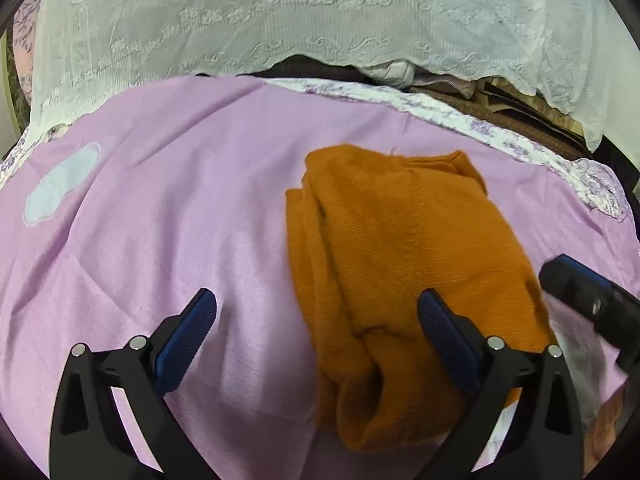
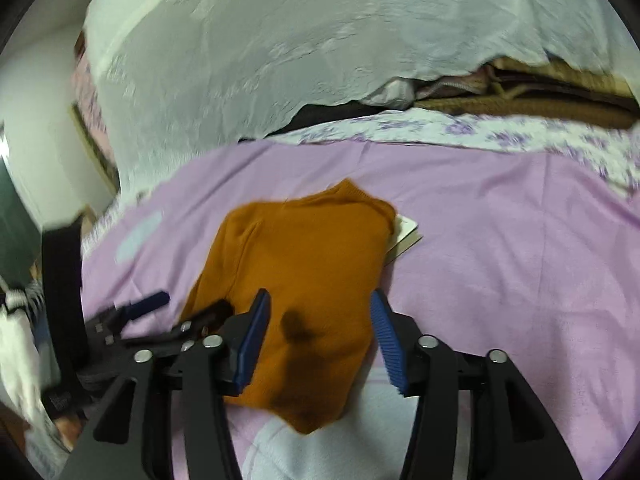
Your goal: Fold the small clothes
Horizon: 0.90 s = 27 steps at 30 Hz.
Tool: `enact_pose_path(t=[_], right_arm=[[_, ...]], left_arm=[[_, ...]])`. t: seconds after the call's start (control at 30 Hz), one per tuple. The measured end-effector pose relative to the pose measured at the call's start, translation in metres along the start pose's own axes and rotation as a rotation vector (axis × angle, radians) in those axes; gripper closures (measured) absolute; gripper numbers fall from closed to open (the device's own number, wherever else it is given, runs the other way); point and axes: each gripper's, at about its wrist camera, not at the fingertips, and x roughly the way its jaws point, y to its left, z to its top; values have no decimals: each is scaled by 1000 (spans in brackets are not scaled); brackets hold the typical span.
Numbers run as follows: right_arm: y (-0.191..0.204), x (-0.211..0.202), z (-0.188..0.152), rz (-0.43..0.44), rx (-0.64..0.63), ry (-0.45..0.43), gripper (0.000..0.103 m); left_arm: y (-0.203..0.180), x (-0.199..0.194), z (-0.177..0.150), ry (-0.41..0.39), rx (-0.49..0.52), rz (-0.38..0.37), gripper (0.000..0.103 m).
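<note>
1. My left claw (image 1: 316, 308) stands wide open above the bed, its two blue pads far apart and nothing pinched between them.
2. The left pad (image 1: 188, 340) hangs over bare lilac sheet (image 1: 160, 200); the right one sits in front of the near part of the orange garment (image 1: 400, 232), but I cannot tell whether it touches the cloth.
3. My right claw (image 2: 320, 336) is about half open, with no cloth clamped; both blue pads stand clear of each other and the orange garment (image 2: 304, 256) shows in the gap between them.
4. The garment lies folded into a compact bundle on the lilac sheet (image 2: 500, 240), its ribbed edge at the far end and its near end bunched into soft rolls under my claws.
5. A pale tag or card (image 2: 406, 236) sticks out from under the garment's far right corner in the right wrist view.
6. In the left wrist view my right claw (image 1: 576, 280) shows at the right edge, just beside the garment; in the right wrist view my left claw (image 2: 148, 304) shows low at the left, beside the garment's near left edge.
7. A white patch (image 1: 60, 188) sits on the sheet well left of the garment.
8. Behind the bed hangs a white lace cloth (image 1: 280, 32), with a flowered border (image 1: 500, 128) along the sheet's far edge and brown bedding (image 2: 520, 100) beneath the lace.
</note>
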Motion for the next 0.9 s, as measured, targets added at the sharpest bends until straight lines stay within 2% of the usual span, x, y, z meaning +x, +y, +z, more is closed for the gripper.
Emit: enact_pose_path(t=[0.1,0.23,0.3,0.33,0.4,0.53,0.67,0.77,0.83,0.87,0.9], right_arm=[[-13,5,3,21,61,11,42],[-21,11,4,55,106,20,35],[-22,15,6,74,118,28,31],[-23,17,7,79,119,34,31],[-24,23,8,76,124,44,30],[-35,39,12,90,181,87,28],[-50,61,13,160,289,136,27],[-46,72,15,193,287,145,26],[-40,75,14,190,260,150,28],[-37,76,13,190,249,149,39],[-35,77,11,197,242,153,50]], left_arm=[[-6,-1,1,-12,18,-10,4],[-7,5,4,10,3,-70,4],[-1,9,7,38,-40,-142,4],[6,16,10,70,-86,-206,4],[22,28,14,118,-178,-285,4],[45,50,19,176,-317,-393,5],[38,56,23,183,-290,-408,5],[23,54,23,174,-215,-398,5],[16,52,23,167,-173,-391,5],[13,52,22,160,-162,-387,6],[11,51,22,149,-151,-382,22]])
